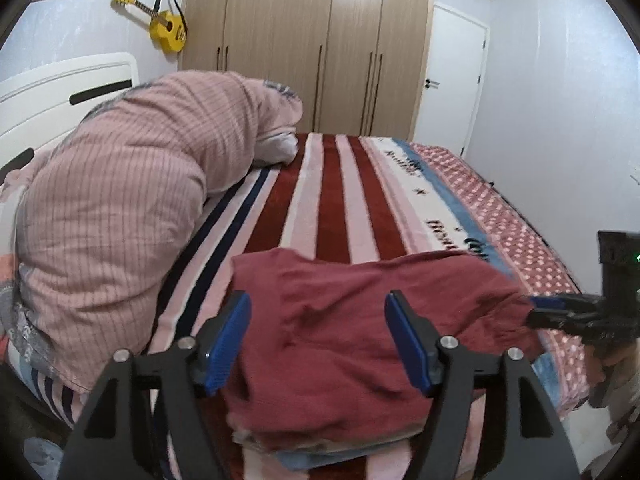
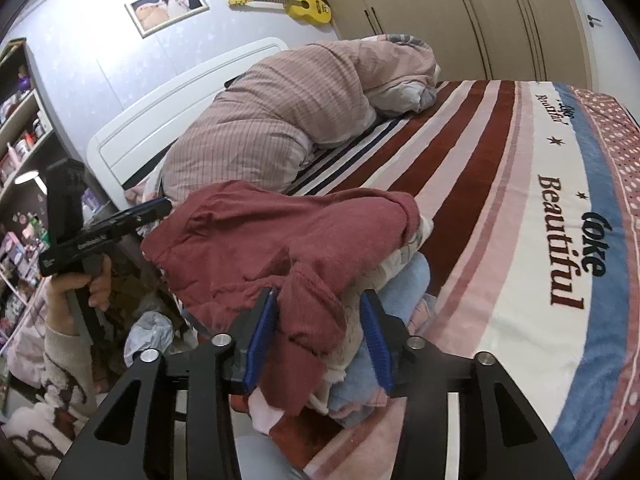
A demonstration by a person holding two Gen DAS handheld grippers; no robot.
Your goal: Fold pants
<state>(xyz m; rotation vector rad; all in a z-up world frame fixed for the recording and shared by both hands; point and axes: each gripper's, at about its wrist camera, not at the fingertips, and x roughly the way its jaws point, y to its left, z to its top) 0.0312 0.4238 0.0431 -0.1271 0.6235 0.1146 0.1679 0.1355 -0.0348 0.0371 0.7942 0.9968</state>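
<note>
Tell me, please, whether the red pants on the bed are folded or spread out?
Folded: the red pants lie doubled into a compact bundle atop a clothes pile, not flat.

One pair of dark red pants (image 1: pixel 360 320) lies on top of a small stack at the near edge of the one bed (image 1: pixel 344 200). Under the pants at least two more folded pieces show: one light blue (image 2: pixel 400 280) and one pale pink (image 2: pixel 264 416); how many lie deeper cannot be told. One striped blanket (image 2: pixel 520 240) covers the bed, and one pink quilt (image 1: pixel 132 200) is heaped at the far left. Two grippers are in view: the left gripper (image 1: pixel 318 344) and the right gripper (image 2: pixel 316 340), each with two blue pads. On the far wall hang one yellow guitar (image 1: pixel 168 28) and one framed photo (image 2: pixel 166 6). One wardrobe (image 1: pixel 312 40) and one white door (image 1: pixel 456 80) stand beyond
</note>
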